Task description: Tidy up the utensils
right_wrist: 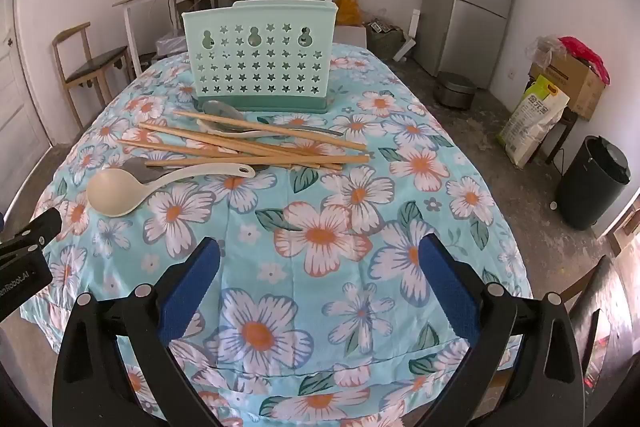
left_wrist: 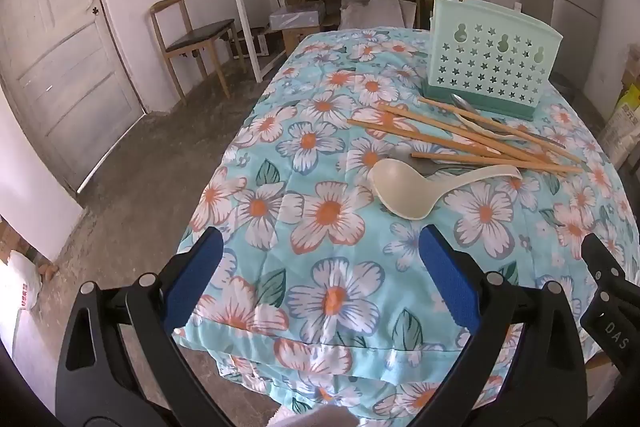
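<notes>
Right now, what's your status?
Left gripper open, empty. Right gripper open, empty. Chopsticks, ladle loose before holder. Nothing in the way.

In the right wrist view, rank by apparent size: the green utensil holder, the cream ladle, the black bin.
1. green utensil holder
2. cream ladle and black bin: similar apparent size. The bin stands farther off on the floor, so I won't rank these two.

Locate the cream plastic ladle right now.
The cream plastic ladle lies on the floral tablecloth, left of centre in the right wrist view, just in front of the wooden chopsticks, bowl pointing left.
</notes>
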The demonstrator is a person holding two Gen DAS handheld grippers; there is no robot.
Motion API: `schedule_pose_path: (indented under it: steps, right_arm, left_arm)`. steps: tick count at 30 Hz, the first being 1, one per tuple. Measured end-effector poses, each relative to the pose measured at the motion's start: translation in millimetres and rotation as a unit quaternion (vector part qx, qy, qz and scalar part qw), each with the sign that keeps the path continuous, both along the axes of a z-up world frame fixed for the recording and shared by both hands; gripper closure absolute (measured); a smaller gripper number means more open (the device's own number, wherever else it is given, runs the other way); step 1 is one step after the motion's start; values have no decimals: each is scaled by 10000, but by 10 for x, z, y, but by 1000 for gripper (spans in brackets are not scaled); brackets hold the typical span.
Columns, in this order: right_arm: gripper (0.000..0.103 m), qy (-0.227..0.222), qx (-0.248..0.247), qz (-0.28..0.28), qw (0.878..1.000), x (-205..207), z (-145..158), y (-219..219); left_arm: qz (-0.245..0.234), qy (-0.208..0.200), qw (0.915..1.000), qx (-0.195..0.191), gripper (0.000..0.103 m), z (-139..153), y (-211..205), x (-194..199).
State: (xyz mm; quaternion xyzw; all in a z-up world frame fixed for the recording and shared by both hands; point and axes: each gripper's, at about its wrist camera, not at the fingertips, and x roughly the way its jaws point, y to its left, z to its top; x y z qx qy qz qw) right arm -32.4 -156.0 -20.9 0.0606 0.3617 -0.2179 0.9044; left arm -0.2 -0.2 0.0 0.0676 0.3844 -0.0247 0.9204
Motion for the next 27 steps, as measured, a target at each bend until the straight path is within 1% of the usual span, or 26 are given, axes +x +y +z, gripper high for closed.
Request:
schedule_pose_path:
  steps: [5,14,20,27]
  right_arm:
    - [6,-13,15,5,10000,3,6,-5]
    - [6,-33,13,3,10000,6,21,-15]
    - [6,-37,-9,10,10000,9,64,-47]
    - [6,-40,-32,5,10000,7,43,-32]
  left_arm:
    - [21,-27,10000,32,8,18,-19,-23]
    - [24,69,10000,-57,8,-25,17,35]
    - [37,72,10000,-56,8,-25,5,38]
    - [50,80,9999,-67,8,-16,31,50]
